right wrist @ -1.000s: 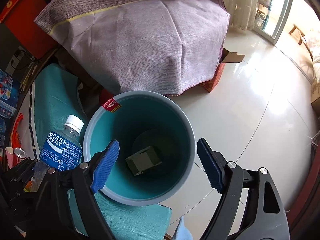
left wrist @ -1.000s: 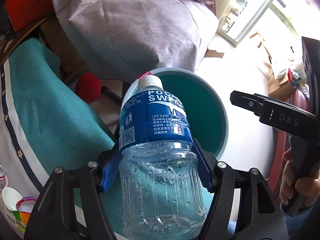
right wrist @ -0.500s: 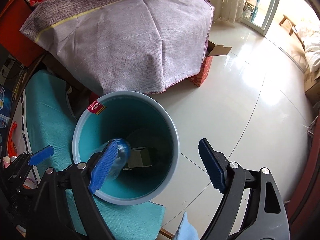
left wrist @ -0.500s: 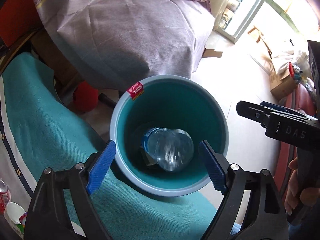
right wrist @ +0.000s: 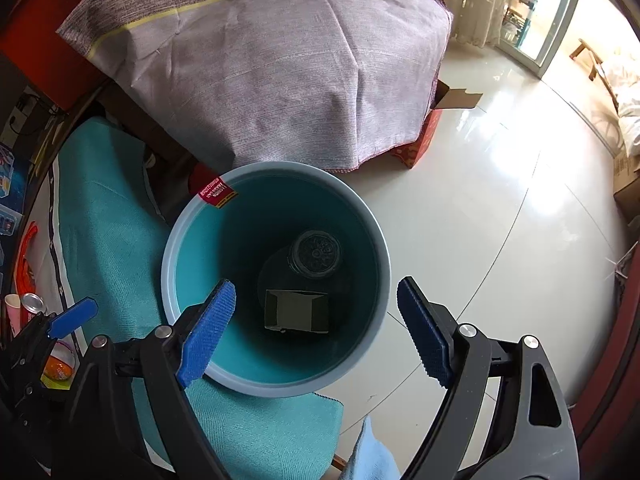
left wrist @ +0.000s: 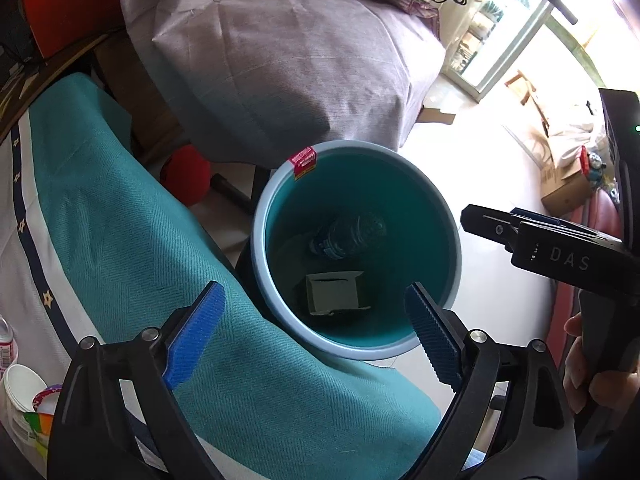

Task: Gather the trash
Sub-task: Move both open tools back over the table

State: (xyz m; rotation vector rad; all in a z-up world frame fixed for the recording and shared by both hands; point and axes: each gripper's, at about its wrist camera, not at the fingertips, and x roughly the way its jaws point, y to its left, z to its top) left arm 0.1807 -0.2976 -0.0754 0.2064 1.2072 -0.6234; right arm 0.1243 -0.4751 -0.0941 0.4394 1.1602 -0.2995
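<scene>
A light blue bin [left wrist: 356, 354] with a teal inside stands on the floor beside the table. At its bottom lie a clear plastic bottle [left wrist: 348, 236] with a blue label and a small flattened carton [left wrist: 334, 294]. My left gripper [left wrist: 314, 292] hangs over the bin's near rim, its jaws opening with nothing between them. My right gripper [right wrist: 316, 284] hovers open and empty above the same bin [right wrist: 276, 388]. From there the bottle [right wrist: 316, 256] shows its base and the carton [right wrist: 298, 312] lies in front of it.
A teal cloth [left wrist: 120, 240] covers the table edge left of the bin. Behind it stands furniture under a purple-grey cover [right wrist: 280, 72], with a red box [right wrist: 420, 140] on the white tiled floor. Paper cups [left wrist: 20, 392] and a can [right wrist: 32, 304] sit at far left.
The left jaws opened and let go of the bottle, which dropped into the bin and now lies at the bottom beside the carton. The right gripper stayed open over the bin.
</scene>
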